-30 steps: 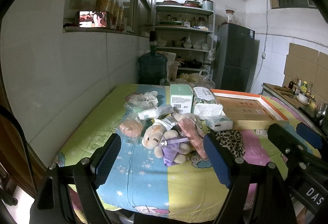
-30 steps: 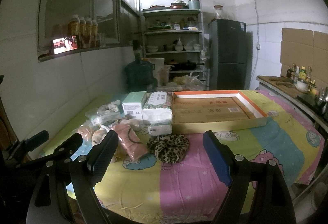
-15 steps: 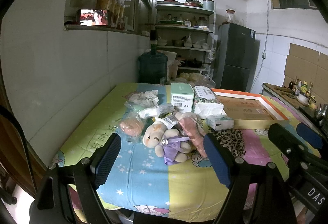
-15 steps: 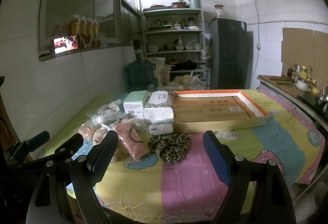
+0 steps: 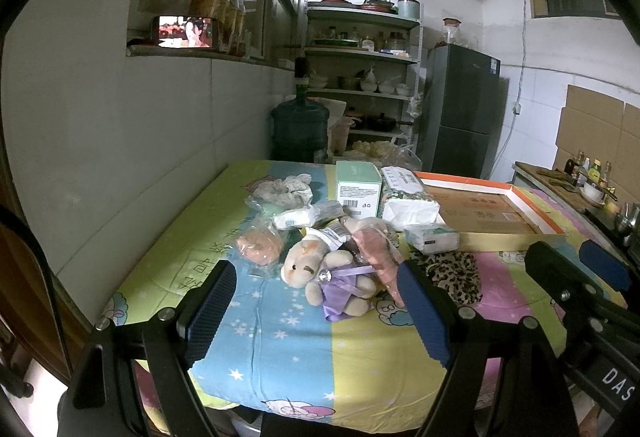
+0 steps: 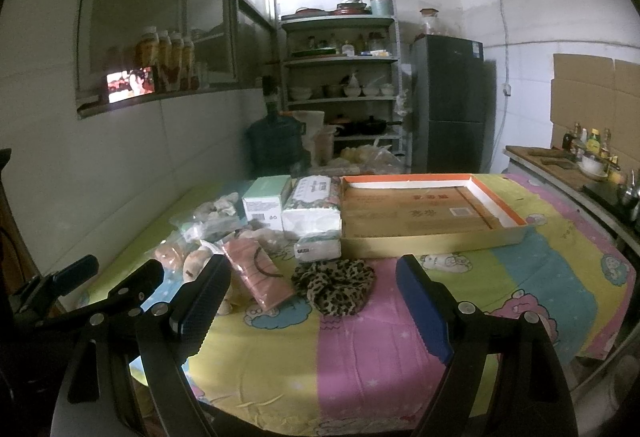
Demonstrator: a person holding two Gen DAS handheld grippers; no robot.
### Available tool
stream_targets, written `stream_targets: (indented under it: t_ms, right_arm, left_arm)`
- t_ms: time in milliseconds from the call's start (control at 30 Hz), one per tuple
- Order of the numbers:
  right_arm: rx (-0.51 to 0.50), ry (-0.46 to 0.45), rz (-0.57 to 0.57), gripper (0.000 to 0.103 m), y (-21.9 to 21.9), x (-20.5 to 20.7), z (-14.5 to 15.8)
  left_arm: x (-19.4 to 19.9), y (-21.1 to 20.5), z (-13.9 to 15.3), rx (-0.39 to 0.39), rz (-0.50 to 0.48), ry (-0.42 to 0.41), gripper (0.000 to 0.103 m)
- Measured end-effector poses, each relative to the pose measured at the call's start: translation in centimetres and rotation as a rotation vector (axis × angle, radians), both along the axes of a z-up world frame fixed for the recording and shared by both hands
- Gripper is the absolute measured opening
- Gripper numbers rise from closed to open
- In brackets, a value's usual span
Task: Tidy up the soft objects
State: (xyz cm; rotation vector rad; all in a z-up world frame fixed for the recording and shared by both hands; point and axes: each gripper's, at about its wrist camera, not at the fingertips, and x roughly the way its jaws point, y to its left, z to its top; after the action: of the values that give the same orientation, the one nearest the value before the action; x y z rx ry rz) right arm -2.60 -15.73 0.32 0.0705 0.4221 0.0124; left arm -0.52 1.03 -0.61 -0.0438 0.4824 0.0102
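A pile of soft things lies on the colourful cloth-covered table. It holds a plush bear in a purple dress, a pink bagged item, a leopard-print scrunchie, tissue packs and a green box. A shallow cardboard tray lies at the right. My left gripper is open and empty, in front of the bear. My right gripper is open and empty, in front of the scrunchie.
A white wall runs along the table's left side. Behind the table stand a water jug, a metal shelf with dishes and a dark fridge. A counter with bottles is at the right.
Both grippers stay open and nearly still. The left view has shifted very slightly, the pile appearing a touch lower and closer.
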Motion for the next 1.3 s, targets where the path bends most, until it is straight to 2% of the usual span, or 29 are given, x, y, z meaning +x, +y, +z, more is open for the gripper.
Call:
stream_targets:
  t_ms: [233, 433, 667, 800, 900, 1033, 1233, 1267, 1300]
  right_arm:
    - [0.002, 0.001, 0.003, 0.086, 0.1, 0.0, 0.0]
    - [0.017, 0.01, 0.031, 0.086, 1.8, 0.0, -0.6]
    - [0.038, 0.036, 0.044, 0.086, 1.3, 1.6, -1.6]
    - [0.029, 0.063, 0.054, 0.086, 0.7, 3.0, -2.7]
    - [0.022, 0.094, 0.074, 0.086, 0.4, 4.2, -4.0]
    - [0.033, 0.14, 0.144, 0.086, 0.8, 6.3, -5.5]
    - [-0.009, 0.144, 0.324, 0.085, 2.9, 10.1, -6.2]
    - [-0.024, 0.147, 0.34, 0.082, 3.1, 10.7, -6.3]
    - [-0.037, 0.152, 0.359, 0.075, 3.4, 11.4, -6.4]
  left_arm:
    - [-0.1, 0.1, -0.3, 0.0, 0.003, 0.002, 0.083]
    - [0.4, 0.4, -1.1, 0.004, 0.011, 0.014, 0.083]
    - [2.0, 0.5, -2.0, 0.021, 0.027, 0.03, 0.083]
    - [2.5, 1.5, -3.0, 0.038, 0.042, 0.001, 0.083]
    - [2.9, 2.6, -4.0, 0.014, 0.03, -0.01, 0.083]
    - [3.5, 4.2, -5.0, -0.046, 0.014, -0.002, 0.083]
    - [4.3, 4.9, -5.3, -0.053, -0.015, -0.001, 0.083]
    - [4.5, 4.9, -5.4, -0.048, -0.021, -0.001, 0.083]
    - [4.7, 5.0, -5.5, -0.049, -0.029, 0.002, 0.083]
